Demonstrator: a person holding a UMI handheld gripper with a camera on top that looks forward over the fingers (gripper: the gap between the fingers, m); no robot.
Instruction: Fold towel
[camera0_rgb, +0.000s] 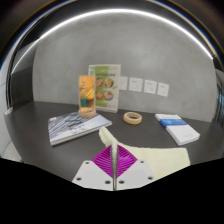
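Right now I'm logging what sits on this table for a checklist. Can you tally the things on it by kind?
Stacks of papers or booklets: 2, one ahead left of the fingers, one ahead right.
Printed boxes or cards standing upright: 2.
Tape rolls: 1.
Total: 5.
No towel shows in this view.

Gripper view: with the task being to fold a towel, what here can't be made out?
- Towel: none recognisable on the table.
- Box: its print is too small to read.
- Striped flat item: too small to tell whether cloth or paper.
- Gripper: pads meet, nothing visible between.
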